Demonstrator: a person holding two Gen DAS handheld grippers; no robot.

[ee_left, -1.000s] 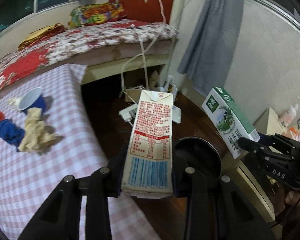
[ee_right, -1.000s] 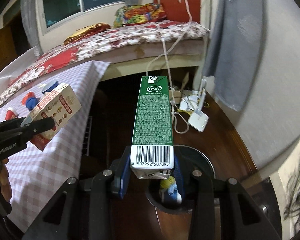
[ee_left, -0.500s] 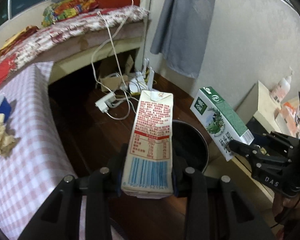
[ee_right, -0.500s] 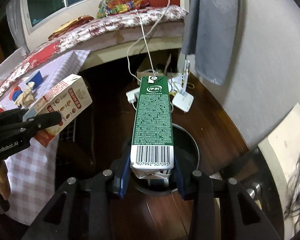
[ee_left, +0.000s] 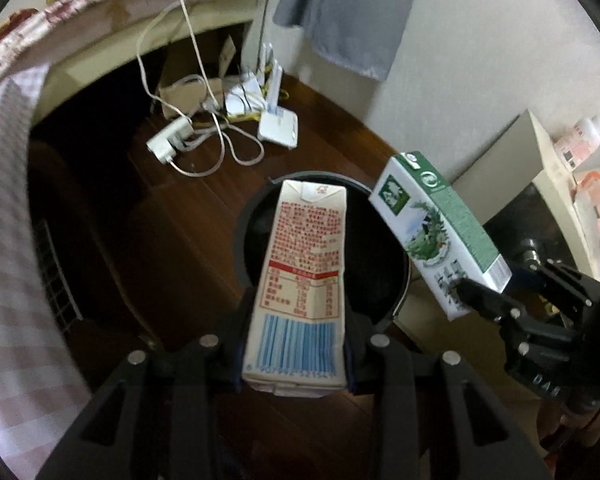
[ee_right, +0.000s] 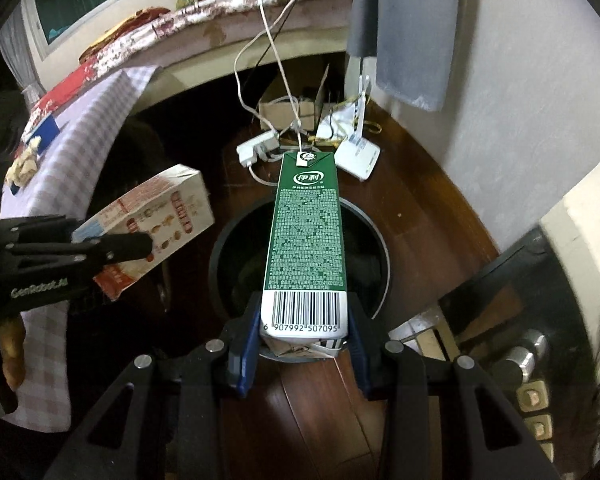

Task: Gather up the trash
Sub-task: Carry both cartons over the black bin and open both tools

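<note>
My left gripper [ee_left: 296, 354] is shut on a white and red carton [ee_left: 304, 276] and holds it over the round black bin [ee_left: 392, 296] on the floor. My right gripper [ee_right: 303, 338] is shut on a green carton [ee_right: 306, 232], also held over the bin [ee_right: 374, 240]. Each carton shows in the other view: the green carton at the right of the left wrist view [ee_left: 440, 224], the white and red carton at the left of the right wrist view [ee_right: 156, 220]. Both cartons tilt toward the bin's mouth.
A checked tablecloth table [ee_right: 60, 152] with crumpled paper [ee_right: 22, 166] stands to the left. A power strip [ee_left: 168, 146], cables and a white router [ee_left: 278, 130] lie on the wooden floor beyond the bin. A bed [ee_right: 220, 4] is behind, a wall and cabinet at right.
Both grippers have moved forward and tipped down with their cartons, from beside the table to above the bin. The bin now lies right under both cartons.
</note>
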